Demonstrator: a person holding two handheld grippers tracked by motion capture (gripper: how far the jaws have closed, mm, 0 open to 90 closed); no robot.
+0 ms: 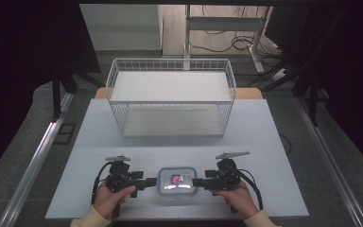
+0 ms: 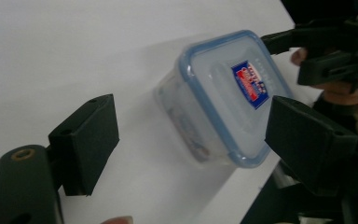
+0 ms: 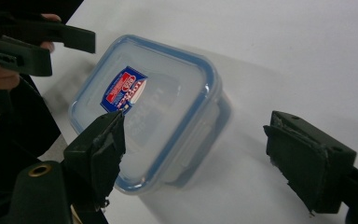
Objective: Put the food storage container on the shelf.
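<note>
Container: a small clear plastic box with a blue-rimmed snap lid and a red-and-blue label [image 1: 177,182] is seen at the near edge of the table, at about 6 o'clock from the basket; it rests flat, lid up, between the two grippers
Left gripper: the left black two-jaw gripper [image 1: 152,182] is held at 9 o'clock of the box; its jaws are spread wide and nothing is gripped; in the left gripper view one pad [image 2: 87,142] stands clear of the box on the table side, the other overlaps the lid's near corner; contact cannot be told
Right gripper: the right black two-jaw gripper [image 1: 197,182] is held at 3 o'clock of the box; its jaws are likewise parted wide with nothing held; in the right gripper view one pad [image 3: 100,151] overlaps the lid edge, the other [image 3: 307,161] is well apart from the box
Basket: a white wire mesh basket [image 1: 170,97] stands at 12 o'clock, well apart from the box
Table: a pale grey tabletop [image 1: 264,142] is bare between box and basket
Step judged: the box is being approached for a two-sided hold
Advice: the jaws should be lowered to straddle the side walls below the lid rim; both sides should be closed evenly so the box is not pushed off the near edge; the smooth plastic may slip, so a level lift is advised
</note>
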